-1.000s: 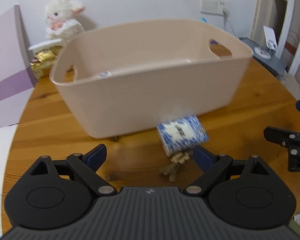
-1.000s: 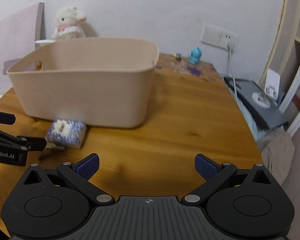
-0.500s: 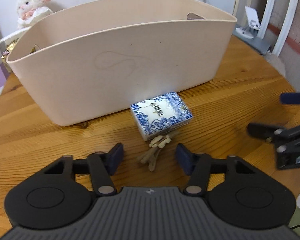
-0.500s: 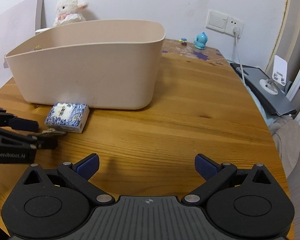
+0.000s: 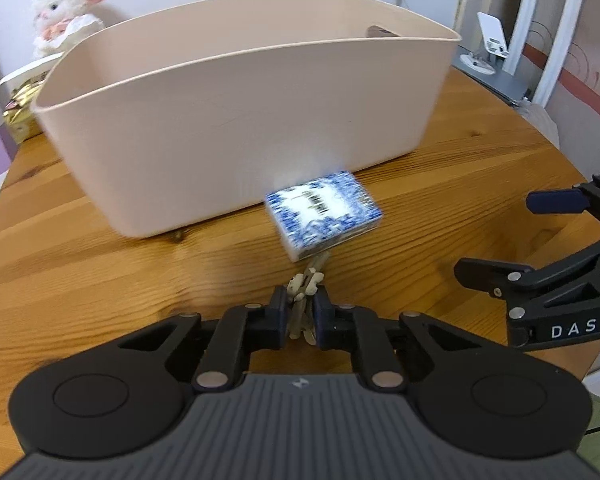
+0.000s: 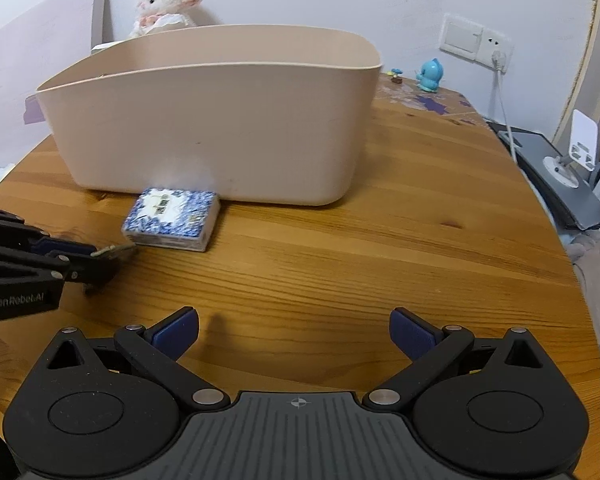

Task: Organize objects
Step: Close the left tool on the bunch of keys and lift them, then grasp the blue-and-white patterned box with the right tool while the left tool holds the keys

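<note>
A beige plastic bin [image 5: 252,120] stands on the round wooden table [image 5: 80,248]; it also shows in the right wrist view [image 6: 220,132]. A blue-and-white patterned box [image 5: 322,214] lies in front of it, also seen from the right [image 6: 172,222]. My left gripper [image 5: 302,314] is shut on a small bundle of pale wooden pieces [image 5: 306,286] just in front of the box. From the right, the left gripper [image 6: 96,258] holds the bundle [image 6: 114,250] at the table surface. My right gripper [image 6: 294,334] is open and empty above bare wood; it shows at the left view's right edge [image 5: 520,236].
A white plush lamb [image 6: 162,4] and a gold packet [image 5: 20,104] sit behind the bin. A blue figurine [image 6: 430,76], wall sockets with a cable [image 6: 500,92] and a grey device with a white stand [image 6: 572,160] lie to the right. The table edge curves close on both sides.
My left gripper has closed from wide open onto the wooden bundle in front of the box. The right gripper has stayed open and barely moved.
</note>
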A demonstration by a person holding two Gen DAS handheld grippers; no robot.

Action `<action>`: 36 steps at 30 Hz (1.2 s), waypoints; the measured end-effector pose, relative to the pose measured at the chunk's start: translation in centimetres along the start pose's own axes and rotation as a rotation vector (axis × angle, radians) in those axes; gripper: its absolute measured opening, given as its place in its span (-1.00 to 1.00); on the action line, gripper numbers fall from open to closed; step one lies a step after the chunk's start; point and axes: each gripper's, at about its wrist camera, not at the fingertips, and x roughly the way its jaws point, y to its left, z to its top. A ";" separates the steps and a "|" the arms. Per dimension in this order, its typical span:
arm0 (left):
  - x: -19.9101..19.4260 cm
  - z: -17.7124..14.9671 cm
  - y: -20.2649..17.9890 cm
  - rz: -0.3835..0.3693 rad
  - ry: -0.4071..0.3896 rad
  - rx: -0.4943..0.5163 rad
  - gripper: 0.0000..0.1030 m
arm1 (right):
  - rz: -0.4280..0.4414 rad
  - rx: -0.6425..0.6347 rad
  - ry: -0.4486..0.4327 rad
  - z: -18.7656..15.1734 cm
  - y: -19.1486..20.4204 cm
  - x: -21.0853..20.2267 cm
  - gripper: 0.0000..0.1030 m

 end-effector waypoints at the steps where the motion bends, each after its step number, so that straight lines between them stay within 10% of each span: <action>1: -0.1 -0.1 0.3 0.007 0.000 -0.007 -0.71 | 0.005 -0.004 0.003 0.0 0.3 0.2 1.00; 24: 0.2 0.7 6.9 0.092 -0.038 -0.136 -0.70 | 0.076 -0.037 -0.031 4.1 7.1 5.3 0.98; 30: 0.4 0.6 7.3 0.108 -0.056 -0.156 -0.71 | 0.089 -0.053 -0.059 4.3 7.7 4.6 0.29; 36: 0.2 0.5 7.1 0.115 -0.059 -0.174 -0.71 | 0.097 -0.034 -0.058 4.0 7.1 4.0 0.21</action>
